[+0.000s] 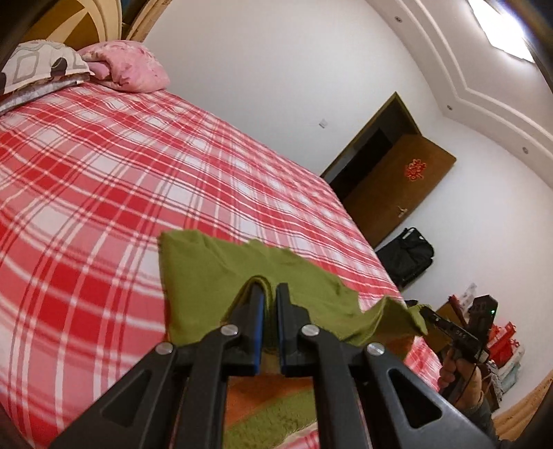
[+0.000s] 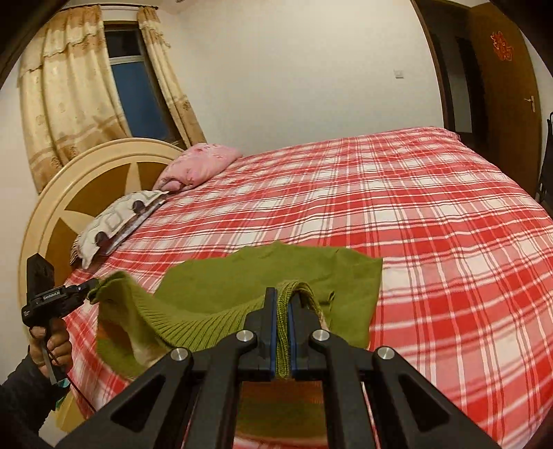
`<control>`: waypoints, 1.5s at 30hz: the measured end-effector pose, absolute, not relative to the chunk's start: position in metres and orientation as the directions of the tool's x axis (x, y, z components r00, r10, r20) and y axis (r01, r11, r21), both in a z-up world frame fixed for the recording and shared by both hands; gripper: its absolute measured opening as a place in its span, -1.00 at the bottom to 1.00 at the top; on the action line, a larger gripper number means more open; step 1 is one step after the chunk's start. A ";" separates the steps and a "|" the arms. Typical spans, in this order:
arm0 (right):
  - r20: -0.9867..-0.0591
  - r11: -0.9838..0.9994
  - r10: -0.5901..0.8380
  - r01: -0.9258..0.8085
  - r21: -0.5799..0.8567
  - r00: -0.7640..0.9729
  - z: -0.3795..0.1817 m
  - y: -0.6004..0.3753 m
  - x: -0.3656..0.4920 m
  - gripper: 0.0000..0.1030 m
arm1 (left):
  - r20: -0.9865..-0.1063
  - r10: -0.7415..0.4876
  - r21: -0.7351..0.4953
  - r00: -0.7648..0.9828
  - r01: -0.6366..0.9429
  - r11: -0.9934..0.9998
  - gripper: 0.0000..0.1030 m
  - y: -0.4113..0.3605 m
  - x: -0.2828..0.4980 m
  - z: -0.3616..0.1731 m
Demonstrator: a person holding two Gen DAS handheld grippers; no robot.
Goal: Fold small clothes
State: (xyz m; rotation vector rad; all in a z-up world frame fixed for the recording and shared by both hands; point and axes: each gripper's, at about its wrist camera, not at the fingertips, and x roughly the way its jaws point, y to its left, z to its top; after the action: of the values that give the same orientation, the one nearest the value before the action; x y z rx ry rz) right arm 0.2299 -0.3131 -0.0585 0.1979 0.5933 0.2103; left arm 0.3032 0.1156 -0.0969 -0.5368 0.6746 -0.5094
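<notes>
sweater [image 2: 214, 293], green knit, hung low in the frame over the plaid bed [image 2: 432, 207], ribbed edge stretched left to right between both tools. right hand-held gripper [image 2: 282, 304] clenched that edge at centre; left hand-held gripper [image 1: 270, 293] pinched the other end. body draped away toward the bed's middle.

Room evenly lit from a ceiling light panel [image 1: 501, 27], blown out to glare at upper right. Strong fisheye bending and dark corner vignetting in both views. Plaid bed cover [image 1: 103, 172] slightly motion-blurred; window [image 2: 138, 79] dark blue.
</notes>
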 end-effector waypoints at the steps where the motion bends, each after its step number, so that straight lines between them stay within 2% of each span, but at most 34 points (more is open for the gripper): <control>1: -0.535 0.960 0.249 -0.135 0.243 0.807 -0.060 -0.314 0.240 -0.92 | -0.447 -0.592 -0.609 0.671 0.256 0.751 -0.87 0.115 0.313 -0.099; 16: -0.632 0.964 0.223 -0.074 0.254 0.742 -0.106 -0.334 0.367 -0.92 | -0.544 -0.546 -0.568 0.637 0.199 0.798 -0.87 0.099 0.406 -0.135; 22: -0.680 0.956 0.234 -0.038 0.290 0.695 -0.136 -0.344 0.412 -0.91 | -0.572 -0.528 -0.568 0.628 0.161 0.807 -0.82 0.100 0.421 -0.154; 24: -0.716 0.965 0.219 -0.039 0.260 0.662 -0.145 -0.339 0.425 -0.86 | -0.579 -0.519 -0.560 0.629 0.155 0.814 -0.80 0.101 0.418 -0.156; 26: -0.711 0.974 0.194 -0.047 0.221 0.676 -0.145 -0.335 0.426 -0.64 | -0.573 -0.502 -0.552 0.648 0.149 0.821 -0.66 0.106 0.410 -0.154; 27: -0.708 0.979 0.173 -0.042 0.199 0.685 -0.143 -0.333 0.426 -0.01 | -0.571 -0.491 -0.543 0.657 0.146 0.827 -0.56 0.108 0.409 -0.152; 28: -0.702 0.980 0.165 -0.035 0.196 0.693 -0.142 -0.335 0.424 0.74 | -0.571 -0.483 -0.537 0.663 0.144 0.832 -0.47 0.110 0.410 -0.150; 29: -0.694 0.978 0.171 -0.034 0.207 0.699 -0.140 -0.336 0.422 0.87 | -0.572 -0.474 -0.532 0.670 0.137 0.836 -0.43 0.113 0.408 -0.148; 30: -0.688 0.975 0.181 -0.034 0.221 0.703 -0.139 -0.339 0.419 0.87 | -0.574 -0.464 -0.531 0.675 0.124 0.838 -0.37 0.116 0.406 -0.147; 33: -0.687 0.977 0.155 -0.009 0.212 0.710 -0.134 -0.346 0.403 0.87 | -0.599 -0.462 -0.523 0.654 0.117 0.844 -0.36 0.120 0.393 -0.150; 37: -0.688 0.965 0.223 -0.057 0.256 0.690 -0.132 -0.353 0.361 0.87 | -0.631 -0.468 -0.492 0.619 0.147 0.858 -0.36 0.115 0.360 -0.156; 45: -0.730 0.959 0.241 -0.044 0.279 0.640 -0.153 -0.364 0.269 0.85 | -0.635 -0.502 -0.490 0.587 0.196 0.849 -0.36 0.105 0.292 -0.166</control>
State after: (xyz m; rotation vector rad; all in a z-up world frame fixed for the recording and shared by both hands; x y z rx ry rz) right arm 0.2690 -0.3640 -0.1532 0.2452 0.8632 0.1643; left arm 0.2921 0.1055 -0.1661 -0.3920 0.8520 -0.4192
